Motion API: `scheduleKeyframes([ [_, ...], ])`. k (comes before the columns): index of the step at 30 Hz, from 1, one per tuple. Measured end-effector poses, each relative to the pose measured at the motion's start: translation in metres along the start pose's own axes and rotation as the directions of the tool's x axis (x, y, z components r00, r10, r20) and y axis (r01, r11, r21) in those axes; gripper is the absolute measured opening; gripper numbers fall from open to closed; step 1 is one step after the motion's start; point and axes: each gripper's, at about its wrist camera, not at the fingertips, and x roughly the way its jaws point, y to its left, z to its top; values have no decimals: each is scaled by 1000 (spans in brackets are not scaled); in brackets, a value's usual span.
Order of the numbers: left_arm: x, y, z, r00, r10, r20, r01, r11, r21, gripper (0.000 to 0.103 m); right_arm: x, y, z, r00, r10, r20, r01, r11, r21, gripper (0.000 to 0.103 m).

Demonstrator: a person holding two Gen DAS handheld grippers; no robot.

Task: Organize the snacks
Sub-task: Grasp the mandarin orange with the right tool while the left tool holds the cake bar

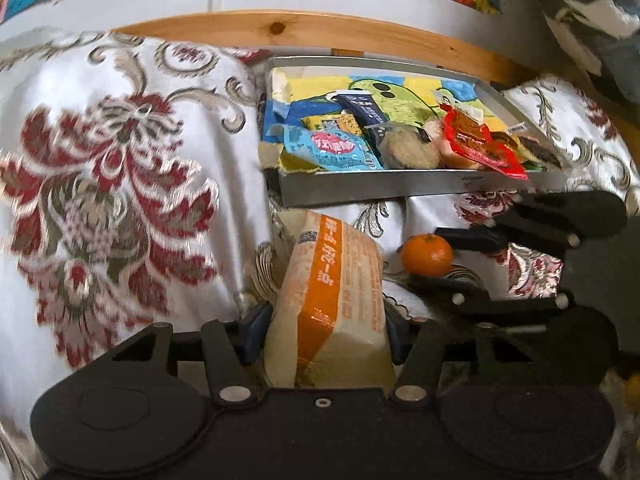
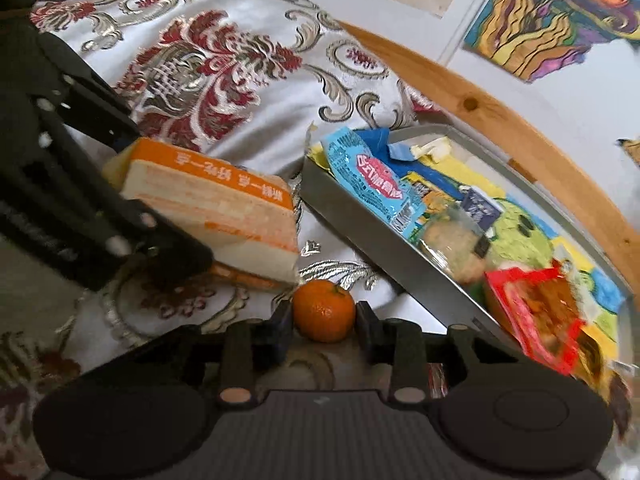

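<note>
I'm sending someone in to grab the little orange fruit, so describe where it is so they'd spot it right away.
Find the metal tray of snacks on the floral cloth. Just in front of its near wall, on the cloth, sits the small orange fruit, between the fingers of the right claw. It is the only round, unwrapped item; the orange-and-cream packet beside it is boxy.

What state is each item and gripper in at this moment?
Left gripper: shut on orange-and-cream snack pack.
Right gripper: around the mandarin, contact unclear.
Mandarin: whole, on the cloth, outside the tray.
Metal tray: holding several snack packets.
Blue packet: overhanging the tray rim.
</note>
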Motion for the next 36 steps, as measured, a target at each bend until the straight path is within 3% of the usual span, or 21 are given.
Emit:
scheduleKeyframes([
  [7, -20, -11, -18, 1000, 2, -8, -3, 998, -66, 56, -37, 15, -9, 999, -39, 4, 39, 999, 33, 37],
  [19, -45, -31, -41, 997, -64, -37, 60, 993, -106, 55, -105, 43, -29, 990, -143, -11, 144, 987, 66, 37],
  [25, -45, -36, -47, 996, -68, -59, 62, 993, -97, 55, -140, 54, -31, 979, -206, -14, 205, 965, 162, 38],
  [36, -58, -48, -52, 989, -146, -16, 142, 981, -132, 55, -177, 66, -35, 964, -261, 46, 243, 941, 236, 38],
])
